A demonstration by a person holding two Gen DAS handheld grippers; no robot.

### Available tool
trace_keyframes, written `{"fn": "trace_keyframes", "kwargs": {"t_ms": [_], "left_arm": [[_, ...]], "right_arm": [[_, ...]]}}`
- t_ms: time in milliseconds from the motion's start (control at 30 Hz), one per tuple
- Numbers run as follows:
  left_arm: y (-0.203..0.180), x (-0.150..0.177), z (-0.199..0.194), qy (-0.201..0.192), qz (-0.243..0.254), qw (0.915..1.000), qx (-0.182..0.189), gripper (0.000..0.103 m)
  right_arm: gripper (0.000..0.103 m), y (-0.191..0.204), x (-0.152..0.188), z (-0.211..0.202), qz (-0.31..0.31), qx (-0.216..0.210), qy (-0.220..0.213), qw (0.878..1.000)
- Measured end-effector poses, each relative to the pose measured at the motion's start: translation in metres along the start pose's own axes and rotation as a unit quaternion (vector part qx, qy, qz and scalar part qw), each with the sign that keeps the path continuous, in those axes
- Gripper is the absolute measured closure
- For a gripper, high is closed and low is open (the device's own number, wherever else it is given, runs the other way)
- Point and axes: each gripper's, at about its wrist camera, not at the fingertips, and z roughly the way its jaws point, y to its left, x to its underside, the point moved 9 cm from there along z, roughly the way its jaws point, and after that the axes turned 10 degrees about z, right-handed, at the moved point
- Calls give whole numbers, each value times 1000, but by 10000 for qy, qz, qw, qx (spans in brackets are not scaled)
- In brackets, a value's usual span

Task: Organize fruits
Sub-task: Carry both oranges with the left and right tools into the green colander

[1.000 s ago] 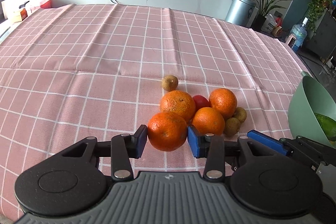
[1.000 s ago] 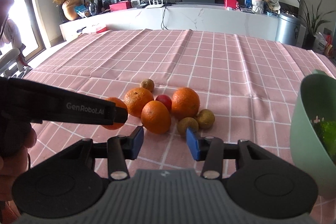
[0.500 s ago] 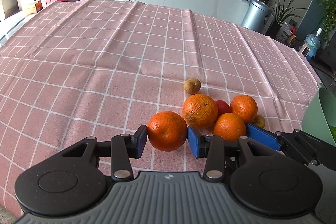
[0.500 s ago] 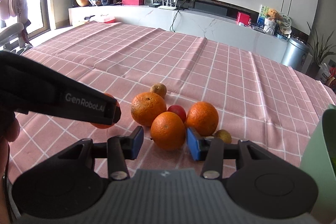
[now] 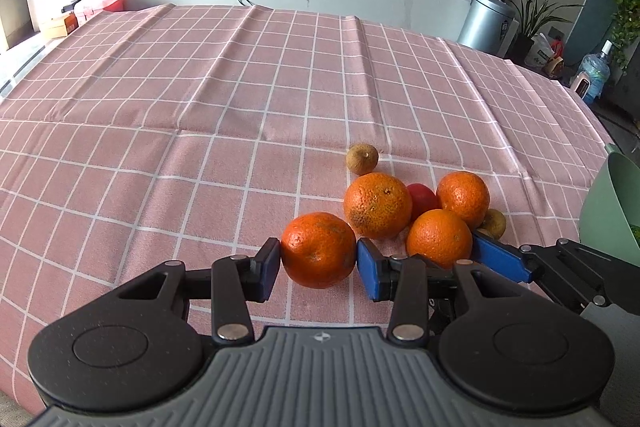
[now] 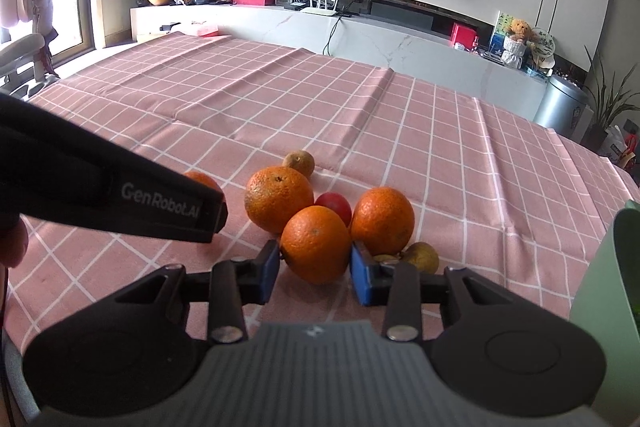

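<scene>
My left gripper [image 5: 318, 263] has its blue pads clamped on a bright, dimpled orange [image 5: 319, 249] with a few brown flecks, sitting on the pink checked tablecloth [image 5: 160, 131] at the near left of the fruit cluster. My right gripper [image 6: 314, 271] is closing its jaws around a smooth, glossy second orange [image 6: 315, 243], pads at its flanks. Behind it, touching one another, sit a rough-skinned larger orange [image 6: 279, 198], a small red fruit [image 6: 334, 207] and another orange [image 6: 383, 220], with the green bowl [image 6: 604, 291] at the cloth's right edge.
</scene>
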Motion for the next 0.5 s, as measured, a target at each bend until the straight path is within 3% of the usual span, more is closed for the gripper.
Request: {"fn": "trace_keyframes", "kwargs": {"t_ms": [500], "left_arm": [[-19, 1, -32, -146, 100, 9997, 190, 56]], "right_arm": [[69, -27, -5, -62, 770, -130, 135, 9969]]}}
